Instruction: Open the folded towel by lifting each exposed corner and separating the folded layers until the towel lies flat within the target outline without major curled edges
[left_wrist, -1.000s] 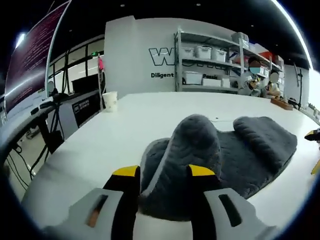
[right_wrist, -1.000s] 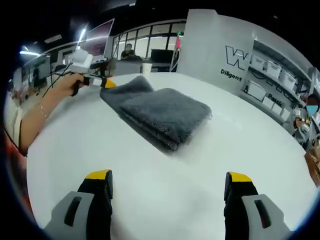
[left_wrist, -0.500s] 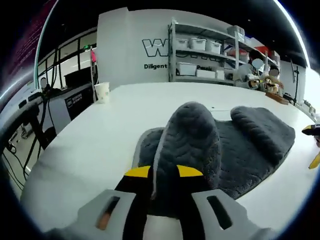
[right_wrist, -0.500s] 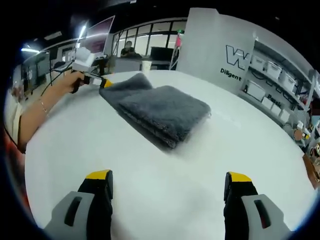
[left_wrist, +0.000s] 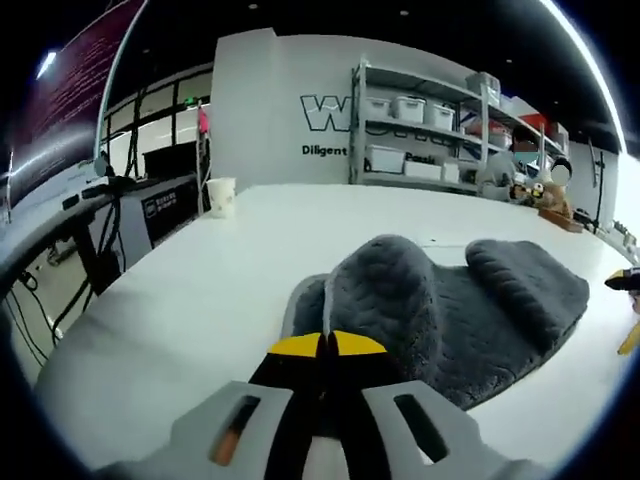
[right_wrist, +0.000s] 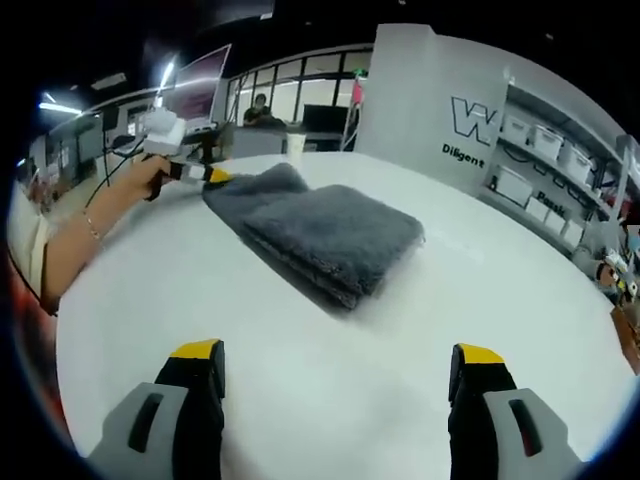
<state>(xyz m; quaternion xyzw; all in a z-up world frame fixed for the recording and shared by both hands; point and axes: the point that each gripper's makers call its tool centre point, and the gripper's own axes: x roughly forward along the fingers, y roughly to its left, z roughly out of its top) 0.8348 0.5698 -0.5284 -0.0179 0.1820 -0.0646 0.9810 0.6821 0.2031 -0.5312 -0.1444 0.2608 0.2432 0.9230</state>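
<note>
A grey towel (left_wrist: 470, 305) lies folded on the white table (left_wrist: 190, 290), and its near corner rises in a hump (left_wrist: 385, 285). My left gripper (left_wrist: 325, 345) is shut on the edge of that raised corner, its yellow tips pressed together. From the right gripper view the towel (right_wrist: 335, 235) shows as a thick folded stack, with the left gripper (right_wrist: 195, 173) pinching its far-left corner in a person's hand (right_wrist: 150, 178). My right gripper (right_wrist: 338, 355) hovers open and wide over bare table, well short of the towel.
A paper cup (left_wrist: 221, 196) stands near the table's far left edge. Shelves with white bins (left_wrist: 430, 130) line the back wall. The person's forearm (right_wrist: 75, 245) reaches in along the table's left rim (right_wrist: 70, 330). Desks and monitors (right_wrist: 200, 85) stand beyond.
My left gripper's jaws have closed from apart around the towel's raised fold to shut on it. The right gripper has stayed open and nearly still.
</note>
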